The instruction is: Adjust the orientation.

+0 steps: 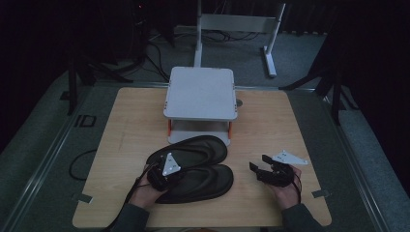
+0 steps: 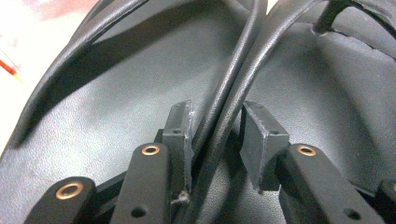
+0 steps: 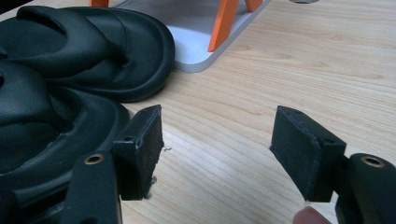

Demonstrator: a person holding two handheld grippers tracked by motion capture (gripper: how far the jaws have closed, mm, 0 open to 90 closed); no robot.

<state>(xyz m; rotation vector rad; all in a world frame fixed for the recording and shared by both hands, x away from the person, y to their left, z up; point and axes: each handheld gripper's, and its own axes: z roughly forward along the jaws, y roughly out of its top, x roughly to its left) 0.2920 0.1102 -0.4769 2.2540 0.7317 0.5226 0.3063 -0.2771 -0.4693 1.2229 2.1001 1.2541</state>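
Note:
Two black flip-flops lie side by side on the wooden table [image 1: 130, 125], the far flip-flop [image 1: 193, 147] just before the stand and the near flip-flop [image 1: 210, 181] in front of it. My left gripper [image 1: 175, 175] rests over their left ends. Its jaws are open and straddle two thin black straps [image 2: 243, 70] above a sole [image 2: 116, 93]; the left pad [image 2: 180, 126] touches a strap, and a small gap remains at the right pad. My right gripper [image 1: 259, 162] hovers open over bare wood right of the near flip-flop [image 3: 46, 126], nothing between its pads [image 3: 142, 144].
A grey two-tier stand [image 1: 200, 92] with orange legs [image 3: 224, 23] sits at the table's back centre, its lower shelf [image 3: 187, 28] close to the far flip-flop [image 3: 93, 46]. Cables and a white frame [image 1: 237, 21] lie on the floor beyond.

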